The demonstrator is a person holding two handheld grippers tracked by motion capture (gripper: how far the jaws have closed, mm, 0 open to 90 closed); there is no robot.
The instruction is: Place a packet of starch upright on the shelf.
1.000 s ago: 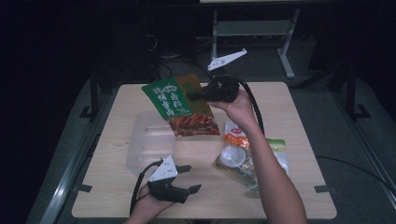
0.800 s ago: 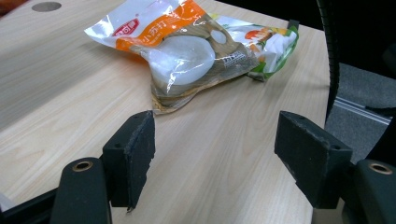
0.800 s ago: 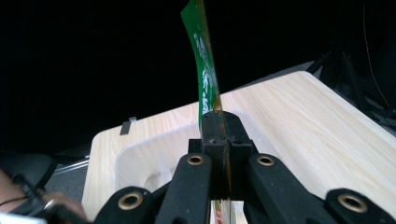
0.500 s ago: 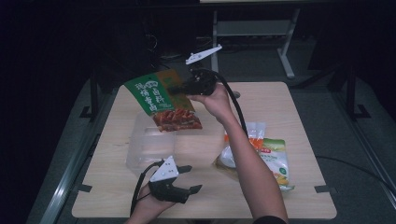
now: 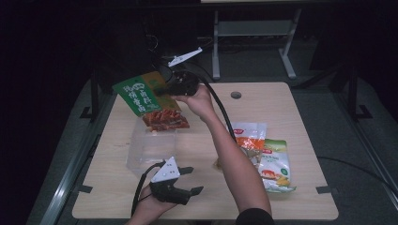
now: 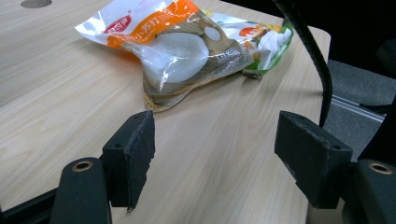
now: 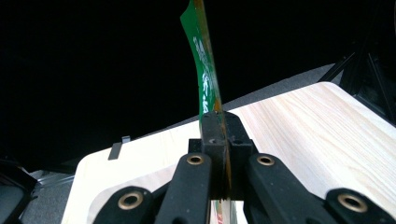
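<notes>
Orange packet (image 6: 173, 44) before spread left tongs (image 6: 215, 149), green packet (image 5: 274, 161) beside it

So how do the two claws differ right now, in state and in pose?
The right claw is shut on the green snack packet, while the left claw is open and holds nothing. The right claw is raised above the clear plastic bin; the left claw sits low at the near edge of the table. Both are hand-held with black jaws.

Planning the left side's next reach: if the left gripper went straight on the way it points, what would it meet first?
Likely the white-and-orange food packet lying on the table; the open left gripper faces it over bare wood.
</notes>
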